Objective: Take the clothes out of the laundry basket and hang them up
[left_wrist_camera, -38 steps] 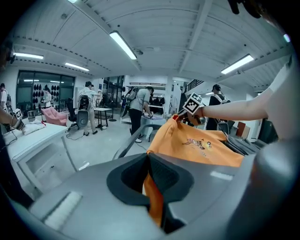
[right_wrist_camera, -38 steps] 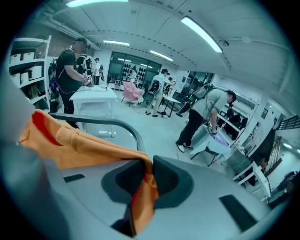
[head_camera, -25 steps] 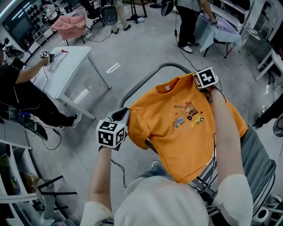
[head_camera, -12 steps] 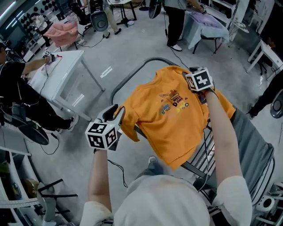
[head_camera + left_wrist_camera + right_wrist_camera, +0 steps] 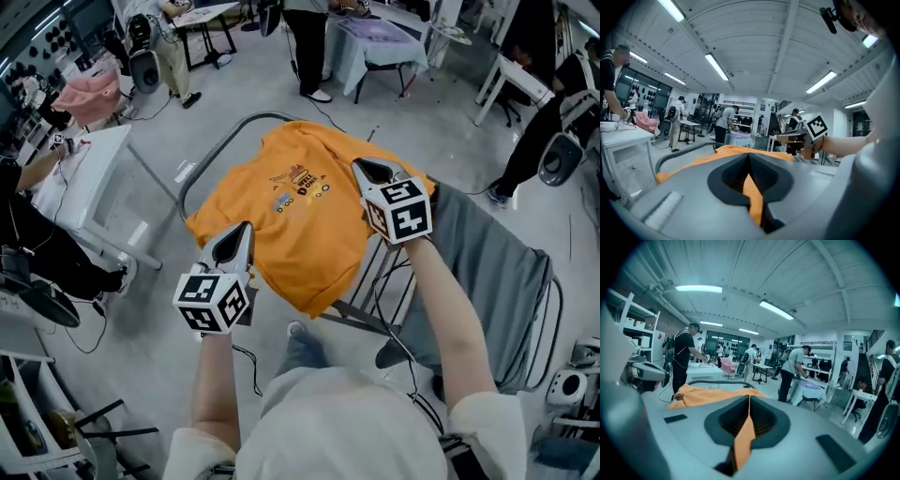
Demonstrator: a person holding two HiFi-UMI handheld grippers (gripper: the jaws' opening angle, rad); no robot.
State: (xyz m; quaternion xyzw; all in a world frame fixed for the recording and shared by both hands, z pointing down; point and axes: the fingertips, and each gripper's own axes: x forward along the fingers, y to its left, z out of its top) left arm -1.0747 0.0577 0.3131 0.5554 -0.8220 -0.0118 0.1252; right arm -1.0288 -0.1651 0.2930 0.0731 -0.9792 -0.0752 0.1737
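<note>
An orange T-shirt point(image 5: 281, 216) with a small printed picture lies spread over the grey bar of a drying rack point(image 5: 216, 141). My left gripper point(image 5: 241, 232) is at the shirt's near left edge. Its jaws have just closed, and in the left gripper view point(image 5: 749, 161) a strip of orange fabric point(image 5: 753, 197) is pinched between them. My right gripper point(image 5: 361, 169) is at the shirt's right edge. It too has just closed, and in the right gripper view point(image 5: 749, 404) it is shut on a fold of the orange fabric point(image 5: 743, 441).
A grey garment point(image 5: 487, 272) hangs over the rack's right half, above wire rails point(image 5: 375, 281). A white table point(image 5: 84, 178) stands to the left with a seated person point(image 5: 19, 234) beside it. Farther back, people stand around a purple-covered table point(image 5: 375, 37).
The shirt has shifted farther across the rack. Both grippers have left the sleeve and the shoulder and now grip lower on the shirt's sides. The left jaws stood apart half a second ago.
</note>
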